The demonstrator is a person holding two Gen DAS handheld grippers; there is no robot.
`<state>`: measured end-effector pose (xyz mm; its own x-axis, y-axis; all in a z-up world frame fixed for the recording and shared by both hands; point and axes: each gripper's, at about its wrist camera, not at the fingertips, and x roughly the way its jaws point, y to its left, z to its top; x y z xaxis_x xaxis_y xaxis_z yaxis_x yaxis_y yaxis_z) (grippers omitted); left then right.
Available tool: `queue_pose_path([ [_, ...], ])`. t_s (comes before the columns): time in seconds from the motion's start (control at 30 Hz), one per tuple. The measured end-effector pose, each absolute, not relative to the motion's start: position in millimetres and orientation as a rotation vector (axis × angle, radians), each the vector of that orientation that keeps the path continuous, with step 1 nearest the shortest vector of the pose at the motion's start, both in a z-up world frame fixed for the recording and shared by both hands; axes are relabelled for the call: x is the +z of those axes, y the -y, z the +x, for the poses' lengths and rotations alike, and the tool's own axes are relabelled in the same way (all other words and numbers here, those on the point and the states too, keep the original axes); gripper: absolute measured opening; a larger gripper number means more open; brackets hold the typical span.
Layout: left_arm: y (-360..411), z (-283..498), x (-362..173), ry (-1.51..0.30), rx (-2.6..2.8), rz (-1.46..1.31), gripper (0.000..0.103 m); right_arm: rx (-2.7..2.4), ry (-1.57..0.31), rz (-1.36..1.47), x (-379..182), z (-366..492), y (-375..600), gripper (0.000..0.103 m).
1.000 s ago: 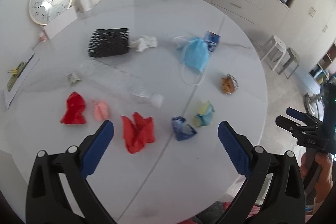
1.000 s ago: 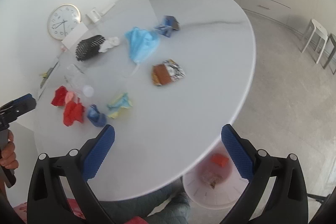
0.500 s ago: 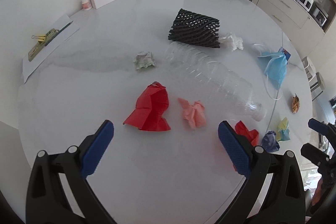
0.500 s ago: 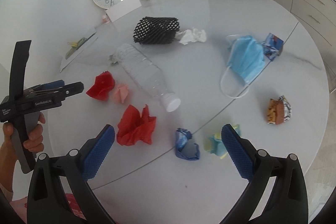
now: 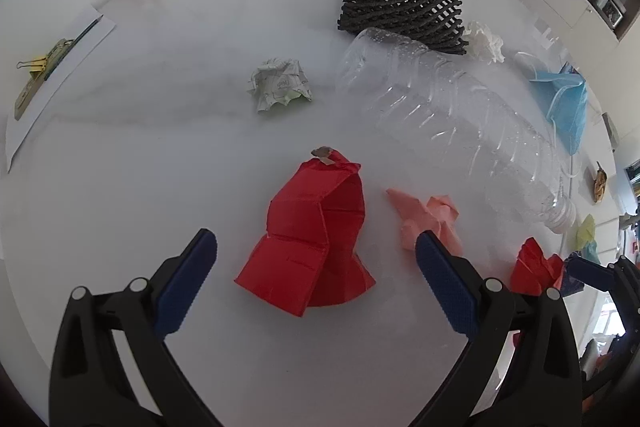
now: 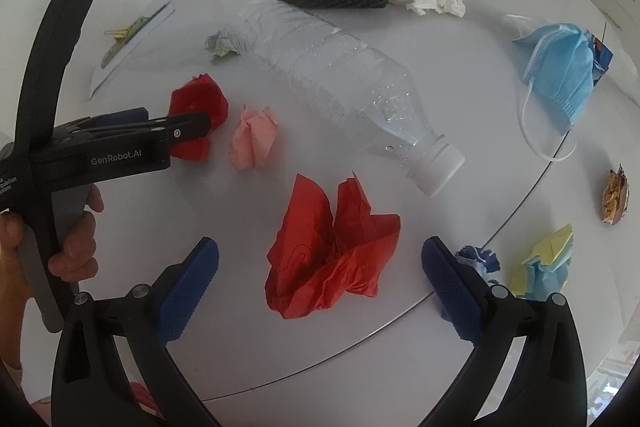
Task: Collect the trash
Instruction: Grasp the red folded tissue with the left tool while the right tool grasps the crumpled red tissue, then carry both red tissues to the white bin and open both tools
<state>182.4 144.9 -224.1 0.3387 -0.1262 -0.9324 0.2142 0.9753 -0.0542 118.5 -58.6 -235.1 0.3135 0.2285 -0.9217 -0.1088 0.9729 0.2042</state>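
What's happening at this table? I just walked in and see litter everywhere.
A person holds a gripper in each hand, clearing trash. The left gripper is open around a folded red paper; the right gripper is open over a crumpled red tissue. Nothing is gripped yet. The bottle and mask lie untouched.

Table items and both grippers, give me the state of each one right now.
left gripper: open, around the folded red paper
right gripper: open, around the crumpled red tissue
plastic bottle: capped, on its side
face mask: crumpled
pink paper: crumpled
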Motion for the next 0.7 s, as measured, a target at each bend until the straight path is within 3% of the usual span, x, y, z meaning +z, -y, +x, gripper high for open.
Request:
queue_pose_path([
  [0.13,-144.9,185.8,-232.3,-1.211,-0.22,0.136,0.092,0.202,-1.268,0.071,-246.5,125.2,51.5,0.101],
  [0.3,-146.7,188.9,-242.5,-1.23,-0.215,0.189,0.069,0.191,-1.296,0.047,-256.8,127.9,48.6,0.101],
  [0.37,-147.5,190.1,-243.6,-1.232,-0.223,0.175,0.063,0.196,-1.307,0.04,-260.3,126.7,49.3,0.095],
  [0.4,-147.9,190.3,-242.9,-1.227,-0.225,0.166,0.057,0.201,-1.314,0.04,-262.5,125.8,49.6,0.088],
  [0.47,-146.2,190.4,-242.1,-1.223,-0.222,0.173,0.053,0.209,-1.311,0.028,-263.2,124.3,48.8,0.08],
  [0.6,-143.0,185.0,-240.2,-1.216,-0.222,0.197,0.048,0.255,-1.3,0.026,-259.3,121.1,48.1,0.047],
  [0.7,-146.8,179.2,-233.5,-1.207,-0.216,0.181,0.048,0.296,-1.294,0.057,-256.2,117.7,50.9,0.037],
])
